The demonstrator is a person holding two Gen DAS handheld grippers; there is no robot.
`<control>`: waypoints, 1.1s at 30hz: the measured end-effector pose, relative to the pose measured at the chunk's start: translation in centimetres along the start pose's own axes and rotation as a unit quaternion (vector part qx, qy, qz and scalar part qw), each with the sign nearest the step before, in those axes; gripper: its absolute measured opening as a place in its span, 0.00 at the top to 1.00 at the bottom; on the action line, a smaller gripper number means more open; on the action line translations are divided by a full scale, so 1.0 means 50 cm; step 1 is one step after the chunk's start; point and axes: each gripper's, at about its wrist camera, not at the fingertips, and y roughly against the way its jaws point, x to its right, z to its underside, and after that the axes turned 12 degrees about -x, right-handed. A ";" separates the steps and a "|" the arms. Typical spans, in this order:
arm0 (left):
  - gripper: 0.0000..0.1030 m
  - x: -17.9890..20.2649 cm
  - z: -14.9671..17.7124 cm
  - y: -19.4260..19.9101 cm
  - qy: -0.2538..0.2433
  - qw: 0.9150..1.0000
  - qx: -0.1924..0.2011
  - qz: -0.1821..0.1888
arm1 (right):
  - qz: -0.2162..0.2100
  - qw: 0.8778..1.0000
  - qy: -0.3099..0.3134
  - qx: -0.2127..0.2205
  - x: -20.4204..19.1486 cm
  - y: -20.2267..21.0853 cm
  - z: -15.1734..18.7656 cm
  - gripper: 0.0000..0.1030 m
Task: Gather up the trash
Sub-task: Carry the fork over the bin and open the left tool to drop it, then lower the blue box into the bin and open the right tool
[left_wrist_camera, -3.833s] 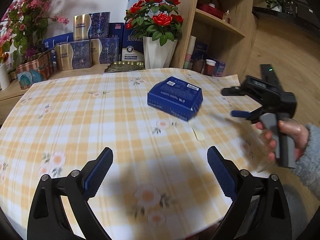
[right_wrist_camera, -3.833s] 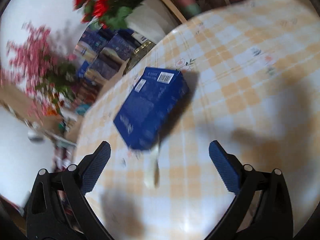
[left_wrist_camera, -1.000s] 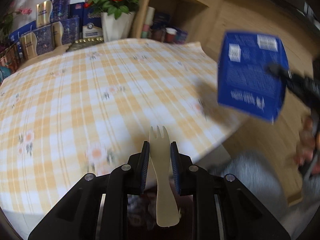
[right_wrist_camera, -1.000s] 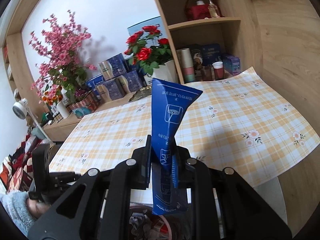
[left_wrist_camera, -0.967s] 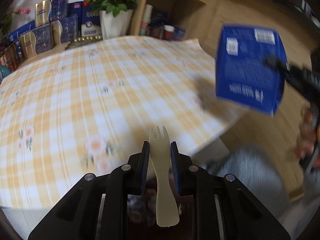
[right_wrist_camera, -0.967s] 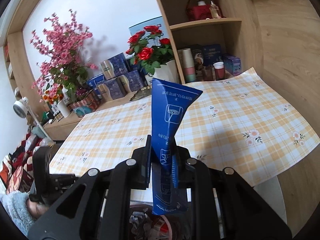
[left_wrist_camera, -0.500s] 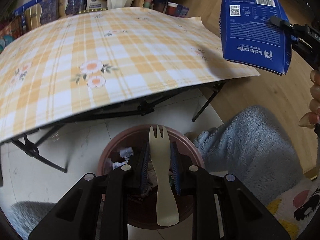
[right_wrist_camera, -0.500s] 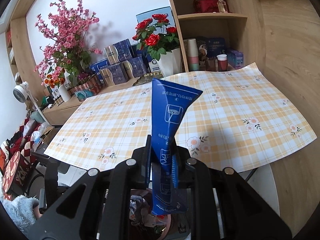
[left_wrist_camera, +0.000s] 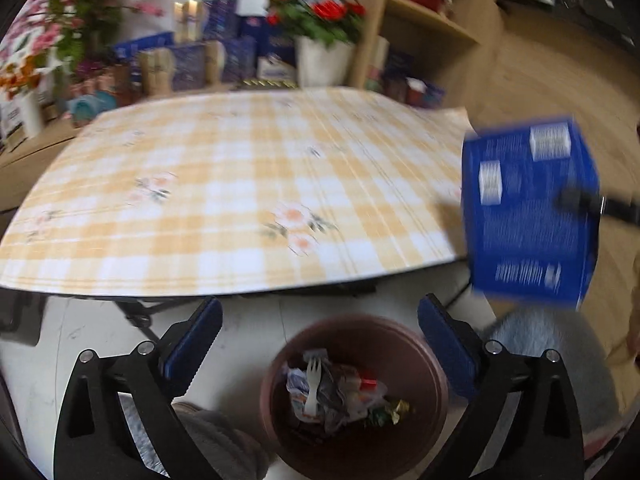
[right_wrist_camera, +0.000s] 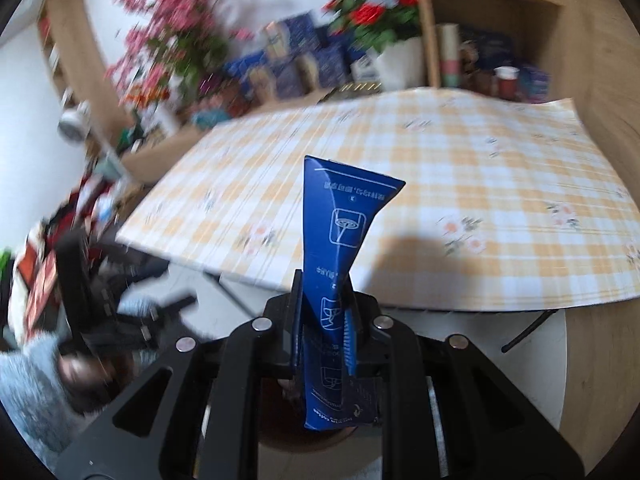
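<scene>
My left gripper (left_wrist_camera: 320,340) is open and empty above a brown round trash bin (left_wrist_camera: 424,364) on the floor. A pale plastic fork (left_wrist_camera: 313,384) lies in the bin on crumpled wrappers. My right gripper (right_wrist_camera: 323,312) is shut on a flattened blue coffee box (right_wrist_camera: 340,232), which stands upright between its jaws. The same box (left_wrist_camera: 528,212) shows blurred at the right of the left wrist view, held in the air beside the table edge. The bin rim (right_wrist_camera: 296,440) is partly hidden under the right gripper.
A table with a yellow checked cloth (left_wrist_camera: 240,184) stands past the bin, its folding legs (left_wrist_camera: 140,316) below. Behind it are a white vase of red roses (left_wrist_camera: 324,32), blue gift boxes (left_wrist_camera: 224,52) and wooden shelves (left_wrist_camera: 432,20). The person's grey-clad legs (left_wrist_camera: 224,440) lie near the bin.
My left gripper has opened and the fork has dropped into the bin. The left view has tilted up toward the table. The right gripper has kept its grip on the box while moving.
</scene>
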 end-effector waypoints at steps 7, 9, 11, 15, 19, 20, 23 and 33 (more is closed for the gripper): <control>0.06 -0.033 0.014 0.048 0.042 0.998 0.041 -0.031 | -0.014 0.991 0.078 -0.111 -0.080 -0.095 0.035 0.81; 0.06 -0.042 0.022 0.051 0.054 0.997 0.041 -0.031 | -0.010 0.984 0.095 -0.147 -0.098 -0.132 0.052 0.81; 0.06 -0.052 0.027 0.051 0.065 0.997 0.040 -0.030 | -0.011 0.979 0.102 -0.178 -0.108 -0.170 0.065 0.81; 0.06 -0.062 0.031 0.054 0.075 0.996 0.043 -0.028 | -0.005 0.968 0.105 -0.229 -0.122 -0.242 0.076 0.81; 0.06 -0.057 0.032 0.048 0.068 0.996 0.042 -0.026 | -0.001 0.959 0.090 -0.268 -0.121 -0.318 0.079 0.81; 0.06 -0.056 0.033 0.048 0.067 0.997 0.041 -0.026 | 0.002 0.957 0.084 -0.276 -0.117 -0.338 0.076 0.81; 0.06 -0.054 0.033 0.045 0.064 0.997 0.040 -0.023 | 0.011 0.953 0.068 -0.295 -0.111 -0.388 0.081 0.81; 0.06 -0.059 0.031 0.031 0.070 0.997 0.027 -0.022 | 0.048 0.952 0.008 -0.303 -0.063 -0.478 0.102 0.43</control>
